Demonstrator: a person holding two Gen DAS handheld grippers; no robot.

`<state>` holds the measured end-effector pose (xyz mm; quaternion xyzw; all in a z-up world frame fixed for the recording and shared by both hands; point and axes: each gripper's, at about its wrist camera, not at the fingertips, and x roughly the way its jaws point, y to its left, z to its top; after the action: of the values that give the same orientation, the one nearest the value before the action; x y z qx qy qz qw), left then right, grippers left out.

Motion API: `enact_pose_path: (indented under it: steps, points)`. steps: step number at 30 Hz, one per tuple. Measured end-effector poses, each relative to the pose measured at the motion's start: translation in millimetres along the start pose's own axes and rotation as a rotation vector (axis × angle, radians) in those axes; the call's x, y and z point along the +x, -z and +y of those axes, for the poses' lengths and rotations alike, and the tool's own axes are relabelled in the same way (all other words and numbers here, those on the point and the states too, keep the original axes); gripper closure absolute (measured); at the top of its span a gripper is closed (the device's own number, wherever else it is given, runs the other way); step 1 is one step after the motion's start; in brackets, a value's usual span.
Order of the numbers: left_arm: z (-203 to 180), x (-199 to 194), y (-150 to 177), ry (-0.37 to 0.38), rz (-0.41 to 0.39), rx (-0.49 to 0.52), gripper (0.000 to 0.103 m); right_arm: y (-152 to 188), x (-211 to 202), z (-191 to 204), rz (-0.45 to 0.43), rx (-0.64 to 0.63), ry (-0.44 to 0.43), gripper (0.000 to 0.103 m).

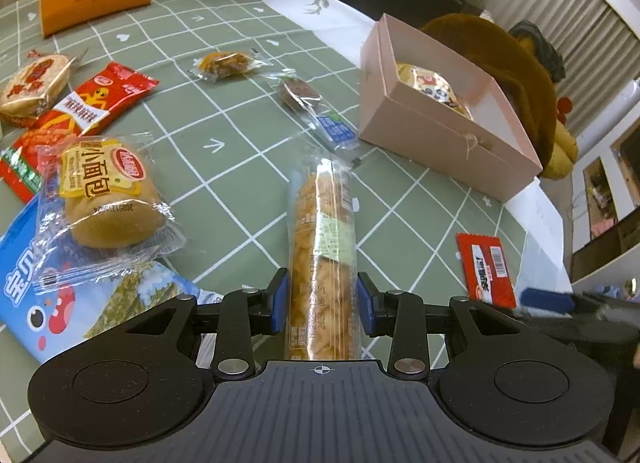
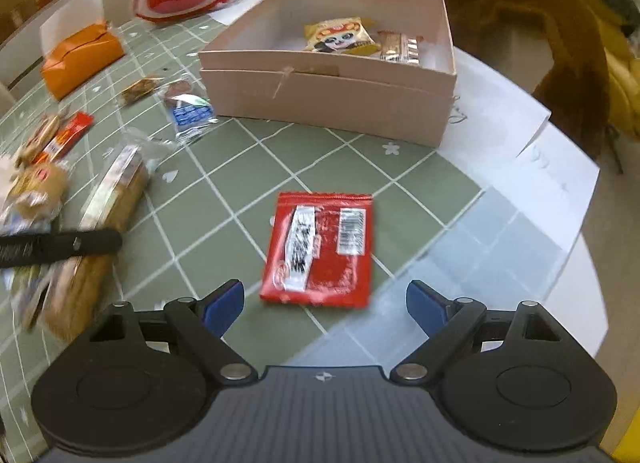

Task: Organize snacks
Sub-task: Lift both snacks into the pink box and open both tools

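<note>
Meanwhile, the left tool (image 1: pixel 322 301) is gripping a long bread packet (image 1: pixel 322 247), while the right tool (image 2: pixel 325 303), spread wide, is hovering above a red sachet (image 2: pixel 320 249) on the tabletop (image 2: pixel 420 183).

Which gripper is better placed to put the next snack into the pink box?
Left. The left gripper already grips the long bread pack; the right gripper is open, above the red packet.
</note>
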<state>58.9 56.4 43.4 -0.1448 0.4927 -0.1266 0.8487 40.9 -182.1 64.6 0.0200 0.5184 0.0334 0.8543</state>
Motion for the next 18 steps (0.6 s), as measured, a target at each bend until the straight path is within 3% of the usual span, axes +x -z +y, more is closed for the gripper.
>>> enact_pose_path:
  steps: [5, 7, 11, 14, 16, 18]
  points:
    - [-7.8, 1.1, 1.9, -0.036, -0.005, 0.045, 0.064, -13.2, 15.2, 7.7, -0.010, 0.031, 0.055, 0.010]
    - [-11.2, 1.7, 3.3, -0.050, -0.009, 0.064, 0.064, -13.7, 19.4, 10.3, -0.008, 0.015, 0.072, 0.004]
    - [-15.4, 2.8, 4.4, -0.073, -0.011, 0.086, 0.064, -13.2, 20.2, 6.6, -0.014, 0.015, 0.064, 0.003]
    - [-17.3, 3.2, 4.4, -0.082, -0.010, 0.097, 0.064, -14.9, 16.8, 5.9, -0.013, 0.010, 0.062, 0.014]
    - [-17.5, 3.2, 4.6, -0.083, -0.012, 0.098, 0.064, -15.3, 12.2, 7.2, -0.021, -0.007, 0.056, 0.034]
    - [-17.2, 3.4, 5.1, -0.082, -0.015, 0.098, 0.064, -15.1, 8.2, 9.6, -0.020, -0.030, 0.046, 0.043]
